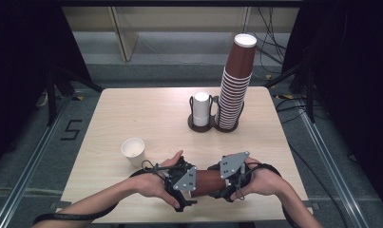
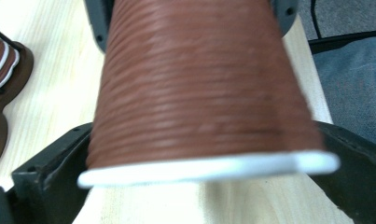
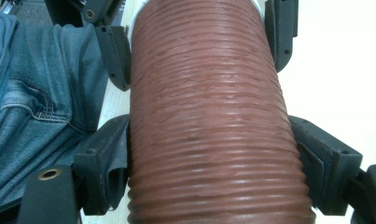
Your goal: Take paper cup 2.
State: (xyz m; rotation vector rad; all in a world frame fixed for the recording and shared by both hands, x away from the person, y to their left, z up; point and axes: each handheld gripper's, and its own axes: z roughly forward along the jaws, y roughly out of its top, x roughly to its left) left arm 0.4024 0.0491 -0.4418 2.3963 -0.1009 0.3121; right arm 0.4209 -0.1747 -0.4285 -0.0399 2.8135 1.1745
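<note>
Near the table's six o'clock edge both grippers hold one brown cup lying level: left gripper wide around its white rim, right gripper clamping its base end

Light wooden table, grey floor with metal rails, black curtains at both sides; pale back wall

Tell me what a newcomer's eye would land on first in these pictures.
First, the brown ribbed cup lying level between the left gripper and the right gripper at the table's near edge, each gripper's jaws around one end. Next, the tall stack of brown cups leaning in its holder at the far side, with a white cup beside it and another white cup standing alone front left.
</note>
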